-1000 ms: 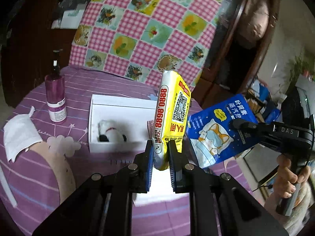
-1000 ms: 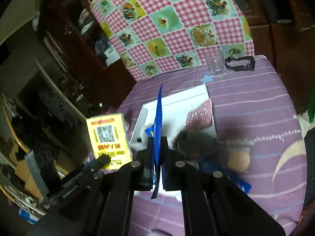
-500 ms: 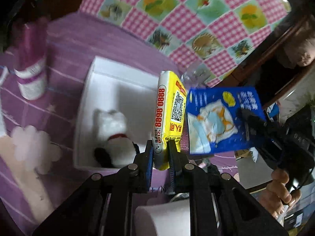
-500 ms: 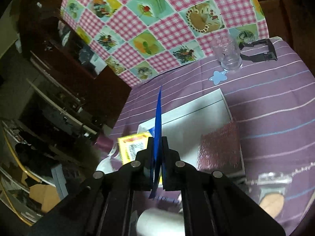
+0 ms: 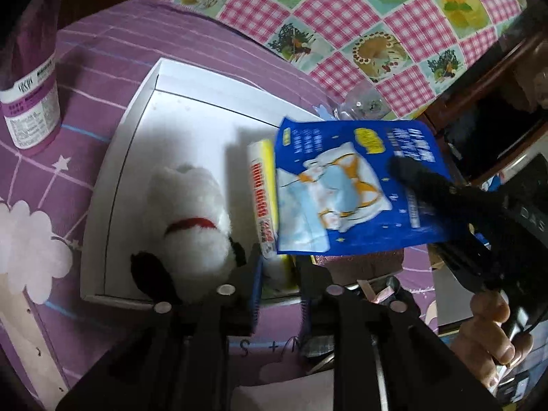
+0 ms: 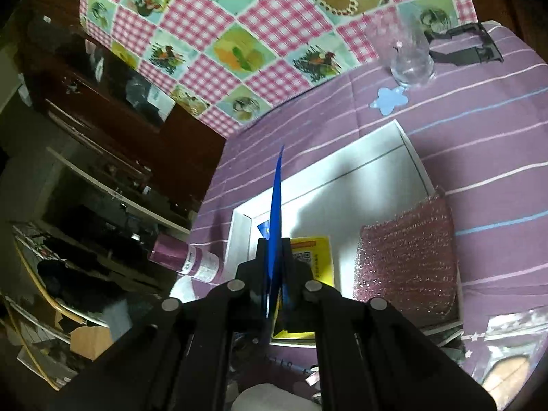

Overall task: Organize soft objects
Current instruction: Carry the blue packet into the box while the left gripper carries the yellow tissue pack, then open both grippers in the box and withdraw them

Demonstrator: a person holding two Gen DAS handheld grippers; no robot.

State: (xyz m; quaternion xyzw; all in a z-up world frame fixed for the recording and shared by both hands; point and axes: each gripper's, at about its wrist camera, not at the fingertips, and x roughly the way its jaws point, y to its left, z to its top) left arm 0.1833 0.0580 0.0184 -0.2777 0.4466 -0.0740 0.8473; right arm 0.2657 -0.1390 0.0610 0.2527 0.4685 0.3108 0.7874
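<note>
Fingers (image 5: pixel 255 287) straddle yellow pack (image 5: pixel 265 202) inside white box (image 5: pixel 137 109).

A yellow packet (image 5: pixel 264 202) is seen inside the white box (image 5: pixel 191 102) beside a plush dog (image 5: pixel 191 222), partly covered by a blue pouch (image 5: pixel 349 188) clamped by the right gripper (image 5: pixel 404 171).

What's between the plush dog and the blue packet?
The yellow pack, standing on edge in the white box between dog and blue packet, in the left wrist view.
</note>
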